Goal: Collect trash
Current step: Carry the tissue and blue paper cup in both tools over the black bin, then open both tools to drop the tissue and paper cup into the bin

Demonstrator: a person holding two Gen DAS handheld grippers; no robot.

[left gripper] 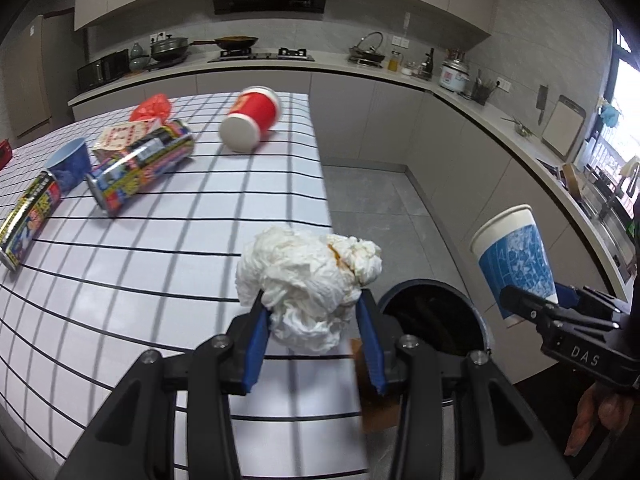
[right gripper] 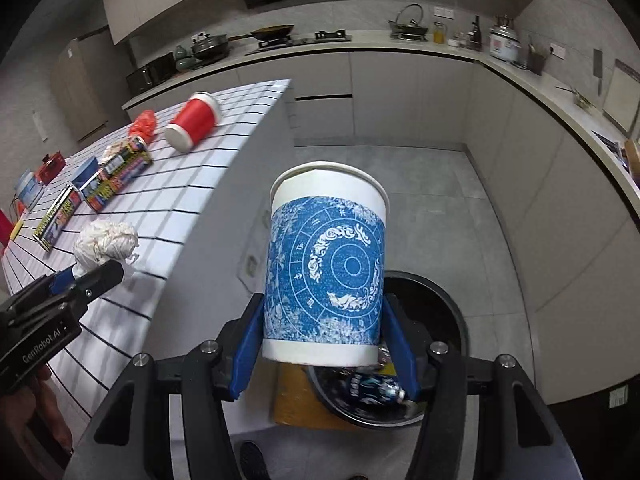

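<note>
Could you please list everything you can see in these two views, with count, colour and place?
paper wad: 1, white, held at table edge
patterned cup: 1, blue and white, held above bin
trash bin: 1, dark, on floor beside table
red cup: 1, red and white, lying on table
printed cans: 2, multicoloured, lying on table
blue cup: 1, blue, on its side by cans
plastic bag: 1, red, far table
table: 1, white grid cloth
left tool: 1, black and blue
right tool: 1, black and blue
</note>
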